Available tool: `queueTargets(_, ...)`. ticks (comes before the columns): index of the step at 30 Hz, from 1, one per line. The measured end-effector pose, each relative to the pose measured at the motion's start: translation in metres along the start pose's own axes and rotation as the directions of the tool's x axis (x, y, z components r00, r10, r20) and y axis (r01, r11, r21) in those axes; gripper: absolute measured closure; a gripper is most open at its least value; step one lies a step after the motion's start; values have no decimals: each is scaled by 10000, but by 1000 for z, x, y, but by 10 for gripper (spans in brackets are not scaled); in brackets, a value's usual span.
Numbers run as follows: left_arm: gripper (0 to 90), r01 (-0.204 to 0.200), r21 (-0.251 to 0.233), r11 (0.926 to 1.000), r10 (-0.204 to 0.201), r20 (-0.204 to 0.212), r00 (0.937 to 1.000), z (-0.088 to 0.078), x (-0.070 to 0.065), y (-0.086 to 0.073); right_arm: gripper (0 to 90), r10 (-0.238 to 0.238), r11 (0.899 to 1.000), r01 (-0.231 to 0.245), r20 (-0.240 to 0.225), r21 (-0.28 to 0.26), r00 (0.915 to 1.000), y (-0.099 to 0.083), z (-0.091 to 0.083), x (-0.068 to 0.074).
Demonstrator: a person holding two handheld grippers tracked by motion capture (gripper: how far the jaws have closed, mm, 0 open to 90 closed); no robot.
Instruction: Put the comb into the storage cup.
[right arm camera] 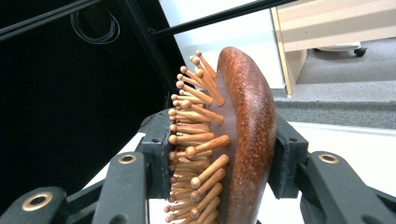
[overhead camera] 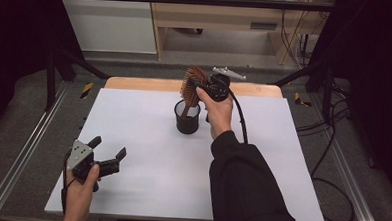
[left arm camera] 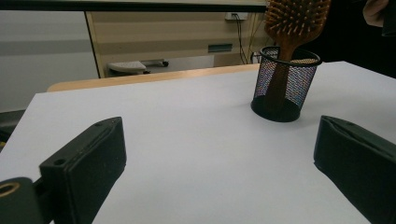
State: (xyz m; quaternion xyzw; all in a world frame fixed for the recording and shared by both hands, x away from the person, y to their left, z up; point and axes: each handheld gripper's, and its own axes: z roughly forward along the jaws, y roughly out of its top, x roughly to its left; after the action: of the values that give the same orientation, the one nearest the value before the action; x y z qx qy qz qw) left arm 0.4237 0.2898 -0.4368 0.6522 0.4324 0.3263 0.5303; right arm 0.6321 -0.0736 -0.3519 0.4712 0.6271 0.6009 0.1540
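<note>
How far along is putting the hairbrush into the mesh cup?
Done: the hairbrush stands handle-down inside the black mesh cup, upright on the white table. In hand: the right gripper clamps the brush head, one pad on the bristles, one on the wooden back. Left: letting go and pulling away. The left gripper sits open near the table's front, holding nothing.

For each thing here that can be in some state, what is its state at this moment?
Wooden hairbrush: upright, handle down in the cup, head gripped.
Black mesh cup: upright on the white table, holds the brush handle.
Right gripper: shut on the hairbrush head, one jaw on the bristles, one on the back.
Left gripper: open, nothing between the jaws, low over the table.
</note>
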Motion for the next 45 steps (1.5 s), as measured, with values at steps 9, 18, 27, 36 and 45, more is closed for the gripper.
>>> queueTargets(9,27,-8,3,10000,8,1,10000,0,0,0,512,141,9999,-141,12,30,9999,-1,2,-3)
queueTargets(18,28,-18,19,10000,18,-2,10000,1,0,0,505,304,9994,-304,6,140,9995,0,5,-10)
queueTargets(27,29,50,-16,10000,-50,-32,10000,0,1,0,495,275,9993,-274,-67,250,9996,2,9,-14)
queueTargets(36,28,-53,-23,10000,53,4,10000,0,0,0,489,320,9991,-317,-113,278,9994,2,10,-17)
queueTargets(45,28,15,14,10000,-15,50,10000,1,0,-1,480,318,9992,-316,-76,260,9995,2,11,-18)
